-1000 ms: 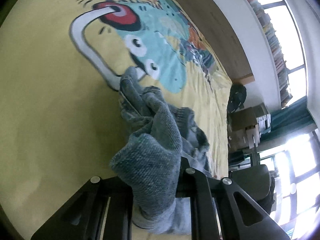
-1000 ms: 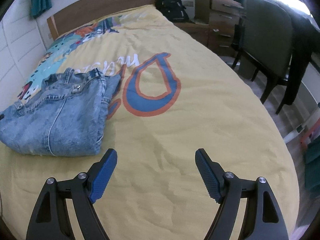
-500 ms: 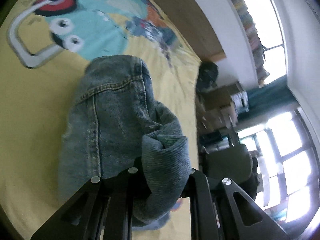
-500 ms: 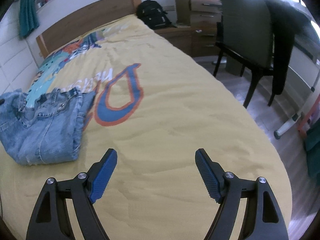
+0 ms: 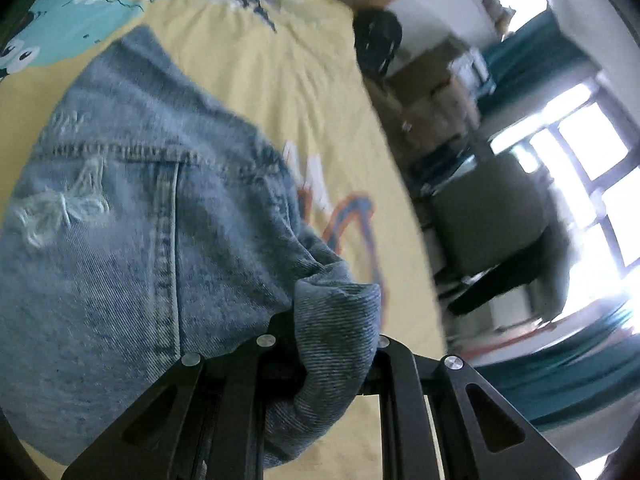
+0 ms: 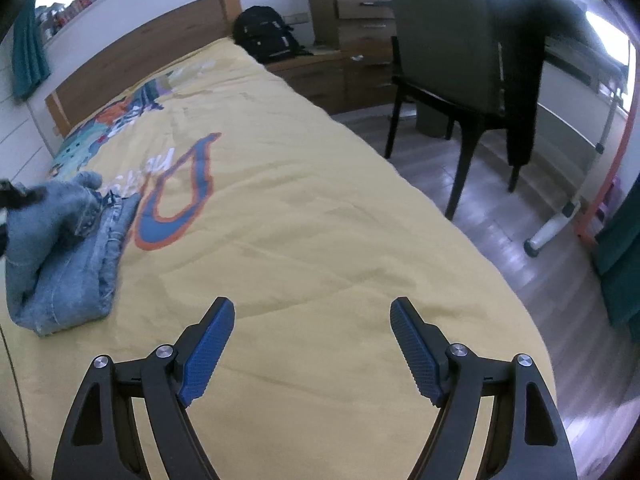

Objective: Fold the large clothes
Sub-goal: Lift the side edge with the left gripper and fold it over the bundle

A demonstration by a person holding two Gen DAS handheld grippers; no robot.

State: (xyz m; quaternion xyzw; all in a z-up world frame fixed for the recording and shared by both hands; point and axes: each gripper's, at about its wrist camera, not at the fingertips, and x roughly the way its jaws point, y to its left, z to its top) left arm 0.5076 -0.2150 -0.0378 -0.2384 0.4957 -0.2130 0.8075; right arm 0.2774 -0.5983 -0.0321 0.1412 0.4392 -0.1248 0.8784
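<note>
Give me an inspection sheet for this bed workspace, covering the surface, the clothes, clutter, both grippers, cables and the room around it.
Surface: yellow duvet with printed cartoon graphics, lightly wrinkled.
Job's things: blue jeans, partly folded in layers near the bed's left edge in the right wrist view; one end is lifted.
Clutter: nothing seen on the bed besides the jeans.
Grippers: left gripper shut on a bunched fold of the jeans; right gripper open, empty, above bare duvet.
Cables: nothing seen.
Surroundings: wooden headboard, black backpack beside it, drawer unit, chair with a dark garment draped over it, bright windows.
</note>
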